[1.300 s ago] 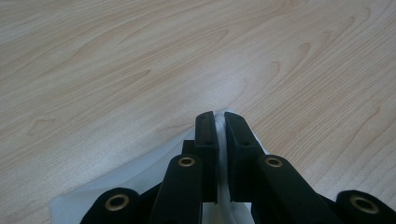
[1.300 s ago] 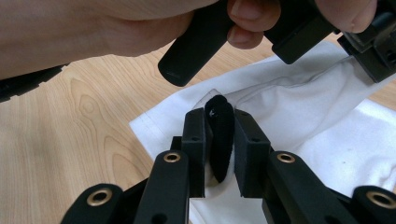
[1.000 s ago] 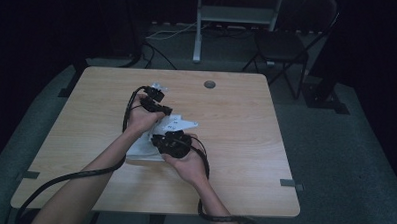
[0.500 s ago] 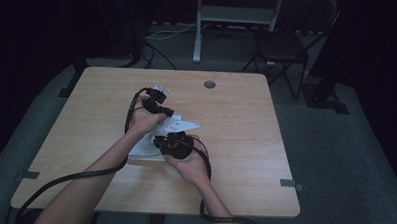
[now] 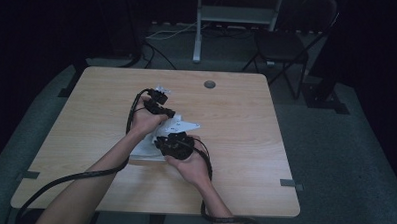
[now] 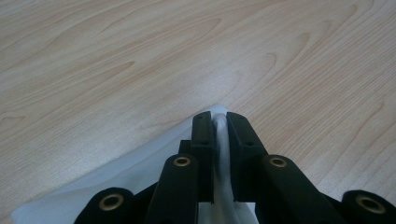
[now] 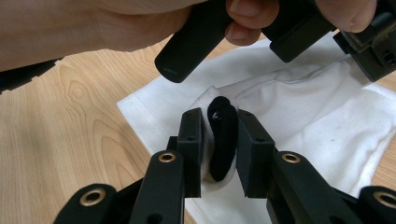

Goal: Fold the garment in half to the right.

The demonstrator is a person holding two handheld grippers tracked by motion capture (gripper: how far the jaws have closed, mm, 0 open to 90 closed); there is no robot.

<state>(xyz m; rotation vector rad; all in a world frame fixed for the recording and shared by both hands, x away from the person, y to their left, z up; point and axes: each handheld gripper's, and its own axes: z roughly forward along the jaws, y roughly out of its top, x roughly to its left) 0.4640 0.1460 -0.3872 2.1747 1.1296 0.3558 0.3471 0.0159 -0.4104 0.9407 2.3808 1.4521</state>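
A white cloth (image 5: 172,127) lies partly folded in the middle of the wooden table (image 5: 236,118). My left gripper (image 5: 162,110) is at its far side, and in the left gripper view its jaws (image 6: 218,122) are shut on a corner of the white cloth (image 6: 93,186), just above the wood. My right gripper (image 5: 171,141) is at the near side. In the right gripper view it (image 7: 219,119) is shut on a raised fold of the white cloth (image 7: 299,102), with a black strip pinched in that fold. The person's left hand (image 7: 116,23) and its gripper hang above the cloth there.
A small dark round disc (image 5: 209,84) is set into the table near its far edge. Beyond the table stand a folding chair (image 5: 284,45) and a metal frame post (image 5: 197,32). Cables trail from both grippers off the table's near edge.
Both hands have shifted slightly toward the right and near side, drawing the cloth with them. Both grips stay as they were.
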